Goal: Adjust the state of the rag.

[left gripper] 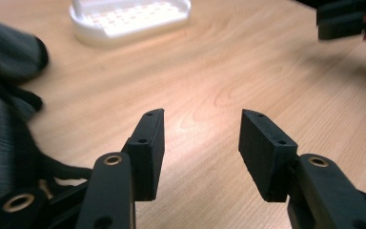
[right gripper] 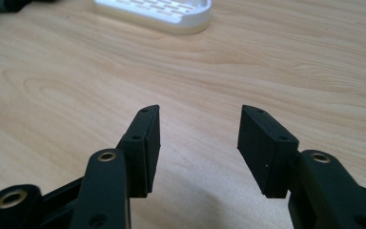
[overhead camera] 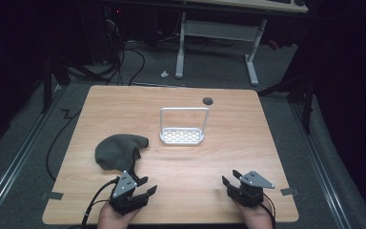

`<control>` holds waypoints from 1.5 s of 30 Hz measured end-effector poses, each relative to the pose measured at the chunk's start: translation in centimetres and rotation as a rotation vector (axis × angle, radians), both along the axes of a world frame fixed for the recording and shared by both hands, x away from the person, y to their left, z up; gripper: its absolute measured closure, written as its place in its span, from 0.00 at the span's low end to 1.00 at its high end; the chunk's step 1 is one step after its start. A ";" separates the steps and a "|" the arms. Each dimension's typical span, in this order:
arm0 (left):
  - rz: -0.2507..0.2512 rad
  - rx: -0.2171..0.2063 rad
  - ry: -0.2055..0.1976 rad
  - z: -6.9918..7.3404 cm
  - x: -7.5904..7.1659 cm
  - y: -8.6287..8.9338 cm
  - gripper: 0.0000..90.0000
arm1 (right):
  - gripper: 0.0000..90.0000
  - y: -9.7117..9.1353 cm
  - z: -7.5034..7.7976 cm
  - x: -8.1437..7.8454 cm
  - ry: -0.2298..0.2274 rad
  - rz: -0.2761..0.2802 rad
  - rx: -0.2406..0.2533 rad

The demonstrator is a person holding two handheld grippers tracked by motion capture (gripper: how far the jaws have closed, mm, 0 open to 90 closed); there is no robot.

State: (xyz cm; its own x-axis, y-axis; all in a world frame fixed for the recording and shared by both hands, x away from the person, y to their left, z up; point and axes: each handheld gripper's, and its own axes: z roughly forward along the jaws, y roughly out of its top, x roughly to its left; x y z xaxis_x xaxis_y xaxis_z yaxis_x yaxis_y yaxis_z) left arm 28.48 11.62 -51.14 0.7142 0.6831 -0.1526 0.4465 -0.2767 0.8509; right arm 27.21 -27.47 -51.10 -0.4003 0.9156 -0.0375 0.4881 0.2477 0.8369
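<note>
The left gripper (overhead camera: 143, 187) rests at the near edge of the light wooden table (overhead camera: 248, 143), jaws spread, nothing between them. The crumpled dark grey knitted cap (overhead camera: 117, 151) lies just beyond it, on its left side. The right gripper (overhead camera: 230, 179) sits well apart at the near right, jaws likewise spread and empty. The white perforated plastic rack with a wire hoop (overhead camera: 183, 136) stands mid-table.

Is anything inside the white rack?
The white rack looks empty: its slotted base shows bare beneath the arched handle. The grey cloth lies apart, hiding whatever is under it.
</note>
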 end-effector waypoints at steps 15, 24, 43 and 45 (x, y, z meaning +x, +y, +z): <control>0.063 -0.033 0.013 0.2 1.3 2.6 0.57 | 0.56 0.3 -0.6 -0.1 -0.003 -0.008 -0.008; 0.118 -0.033 0.000 0.8 2.0 4.3 0.54 | 0.55 0.3 -0.8 -0.1 0.000 -0.005 -0.018; 0.462 -0.135 0.038 -0.7 7.1 13.6 0.35 | 0.55 0.7 -1.0 0.2 0.007 0.008 -0.037; 0.461 -0.143 0.050 -0.9 7.4 13.6 0.35 | 0.55 0.8 -1.0 0.2 0.008 0.009 -0.040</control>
